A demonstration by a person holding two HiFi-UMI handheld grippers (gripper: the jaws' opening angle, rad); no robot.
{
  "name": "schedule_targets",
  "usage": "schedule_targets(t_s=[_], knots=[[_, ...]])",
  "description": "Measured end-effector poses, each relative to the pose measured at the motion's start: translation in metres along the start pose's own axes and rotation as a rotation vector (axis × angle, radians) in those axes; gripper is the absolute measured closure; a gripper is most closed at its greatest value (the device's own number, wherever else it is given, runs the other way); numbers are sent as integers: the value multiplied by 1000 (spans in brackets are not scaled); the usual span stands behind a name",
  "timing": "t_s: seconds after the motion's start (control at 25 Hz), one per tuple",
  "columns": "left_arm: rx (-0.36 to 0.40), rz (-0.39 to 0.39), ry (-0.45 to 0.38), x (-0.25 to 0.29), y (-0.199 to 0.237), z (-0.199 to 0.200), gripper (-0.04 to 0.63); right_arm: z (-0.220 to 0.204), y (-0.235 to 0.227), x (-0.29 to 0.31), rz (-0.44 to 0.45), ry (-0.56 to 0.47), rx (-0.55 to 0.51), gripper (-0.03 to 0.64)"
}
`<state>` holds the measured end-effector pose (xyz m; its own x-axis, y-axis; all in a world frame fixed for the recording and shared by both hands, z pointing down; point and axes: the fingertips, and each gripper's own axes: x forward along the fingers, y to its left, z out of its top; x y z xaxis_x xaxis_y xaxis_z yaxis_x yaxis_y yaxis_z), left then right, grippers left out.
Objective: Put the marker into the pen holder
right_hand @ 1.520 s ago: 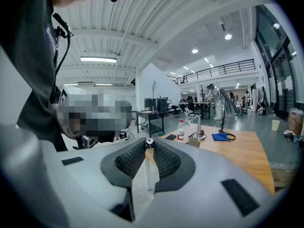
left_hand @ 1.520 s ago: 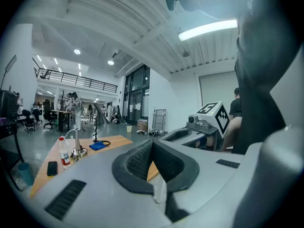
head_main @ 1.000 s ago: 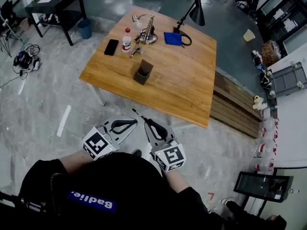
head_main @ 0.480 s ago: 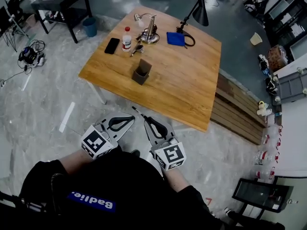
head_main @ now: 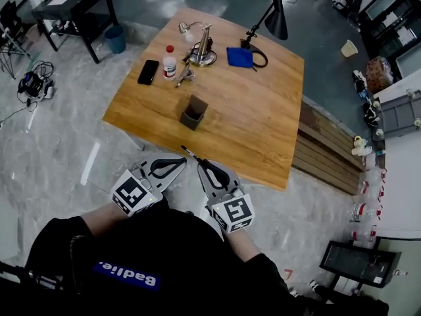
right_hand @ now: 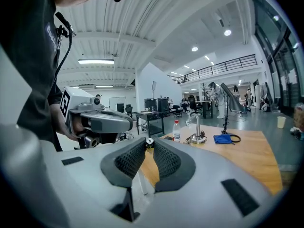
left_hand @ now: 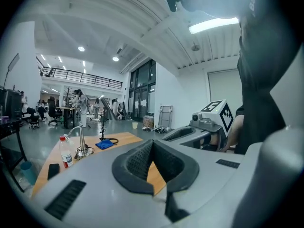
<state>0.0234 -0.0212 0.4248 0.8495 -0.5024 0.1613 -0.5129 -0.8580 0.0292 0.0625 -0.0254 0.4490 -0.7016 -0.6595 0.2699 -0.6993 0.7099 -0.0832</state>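
A square wooden table (head_main: pixel 263 124) on a grey polished floor (head_main: pixel 59 150)
Near the middle of the top a dark pen holder (head_main: pixel 193 112) stands upright, well apart from the other things. Along the far side there are, from left to right, a black phone (head_main: pixel 148 72) lying flat, a small bottle (head_main: pixel 170 62) with a red cap, a little metal thing (head_main: pixel 183 76) just beside it, a silver lamp (head_main: pixel 200 45), a blue cloth (head_main: pixel 239 56) with a black cable (head_main: pixel 260 56) at its edge, and a black lamp (head_main: pixel 273 17)

marker (right_hand: pixel 149 140): only its end shows between the right gripper (right_hand: pixel 149 147) jaws; body hidden. desk (left_hand: pixel 124 137): mostly behind the left gripper (left_hand: pixel 152 145). pen holder (head_main: pixel 193 112): inside too small to tell.
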Motion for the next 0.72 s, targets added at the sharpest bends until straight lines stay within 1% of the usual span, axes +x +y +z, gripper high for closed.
schedule_targets(t_s=[0.24,0.48,0.64,0.72], knots=[[4,-64,-4,11,30,0,586,7,-17,27,-51,20,-11,560],[26,-129,-13,18,60,-1,586,4,-30,54,-111,43,8,560],[16,-144,-19,20,73,4,586,-2,-38,64,-142,66,9,560],[23,-149,-14,22,77,1,586,-2,-43,68,-147,68,6,560]])
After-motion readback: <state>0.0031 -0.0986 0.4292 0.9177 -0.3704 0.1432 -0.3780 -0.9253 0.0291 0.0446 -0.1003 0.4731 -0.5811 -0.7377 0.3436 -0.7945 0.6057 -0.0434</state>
